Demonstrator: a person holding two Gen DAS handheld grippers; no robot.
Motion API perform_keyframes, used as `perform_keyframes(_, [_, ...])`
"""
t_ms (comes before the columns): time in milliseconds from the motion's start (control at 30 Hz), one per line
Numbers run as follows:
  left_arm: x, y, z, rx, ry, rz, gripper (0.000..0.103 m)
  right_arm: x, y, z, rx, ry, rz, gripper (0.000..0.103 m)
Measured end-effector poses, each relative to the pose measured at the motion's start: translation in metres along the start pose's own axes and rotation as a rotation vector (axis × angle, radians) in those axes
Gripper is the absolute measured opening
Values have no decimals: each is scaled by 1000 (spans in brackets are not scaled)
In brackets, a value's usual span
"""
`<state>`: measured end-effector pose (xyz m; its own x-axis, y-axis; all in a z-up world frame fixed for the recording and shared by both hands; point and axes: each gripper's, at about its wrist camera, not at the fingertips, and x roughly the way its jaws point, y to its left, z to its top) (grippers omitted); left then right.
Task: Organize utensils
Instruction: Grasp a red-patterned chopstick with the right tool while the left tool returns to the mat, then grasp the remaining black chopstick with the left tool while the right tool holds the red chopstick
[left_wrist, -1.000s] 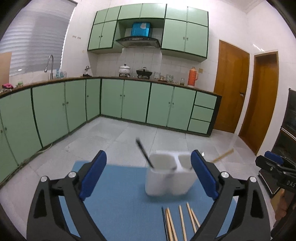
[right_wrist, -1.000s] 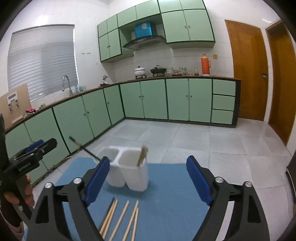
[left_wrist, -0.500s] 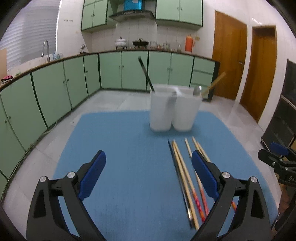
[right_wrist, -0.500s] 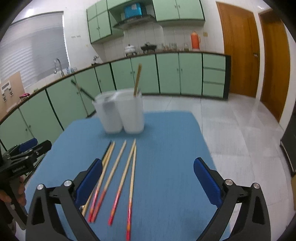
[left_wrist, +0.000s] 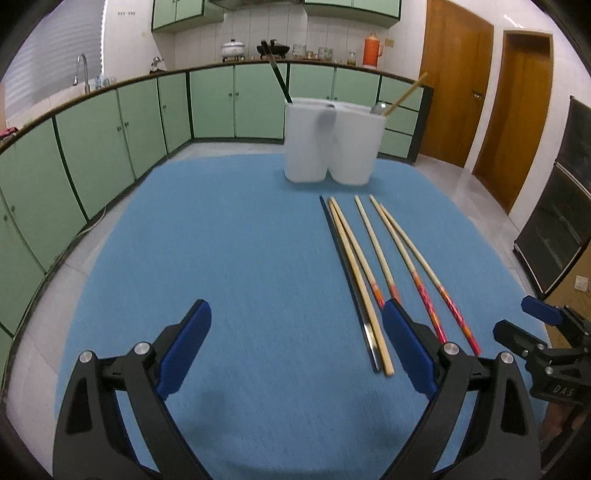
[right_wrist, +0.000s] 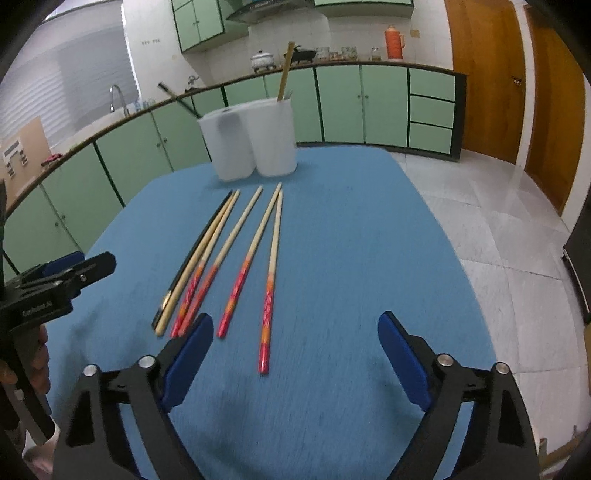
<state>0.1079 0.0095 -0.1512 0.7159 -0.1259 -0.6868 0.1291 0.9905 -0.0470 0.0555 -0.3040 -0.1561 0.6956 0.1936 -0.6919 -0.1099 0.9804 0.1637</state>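
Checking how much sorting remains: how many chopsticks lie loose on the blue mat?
6, side by side before the white holder: a black chopstick leftmost, a plain wooden chopstick against it, then four red-ended chopsticks to their right. None seems hidden.

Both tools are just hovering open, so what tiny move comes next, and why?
Probably lower the right tool onto the rightmost chopstick. It lies nearest that tool's open gap, apart from the others, while the white holder already has one wooden stick.

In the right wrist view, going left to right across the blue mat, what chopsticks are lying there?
Black chopstick → plain wooden chopstick, touching it → four red-handled chopsticks, the rightmost one reaching nearest the camera.
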Motion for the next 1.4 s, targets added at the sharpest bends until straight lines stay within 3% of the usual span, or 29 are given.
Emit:
perform_keyframes(333, [1,-5,-20,-6,50,-10,91,4,13,-19,-35,43,19,63])
perform_keyframes(467, [3,-5,-24,-13,63,-9,91,4,16,-23,-49,55,24,45])
perform_keyframes(533, [4,-6,-25,-17,70,-14,82,6,17,-25,-56,67,22,39])
perform_keyframes(633, [7,-8,-26,-19,85,-26,80,10,18,-27,-55,84,27,27])
perform_keyframes(767, [10,-12,-30,-14,93,-33,80,12,20,-28,-66,86,23,22])
perform_keyframes(933, [11,-18,-33,-7,102,-42,80,14,24,-28,-93,83,13,6])
perform_keyframes(1400, [21,-37,-41,78,149,-5,75,13,19,-26,-83,76,-3,6])
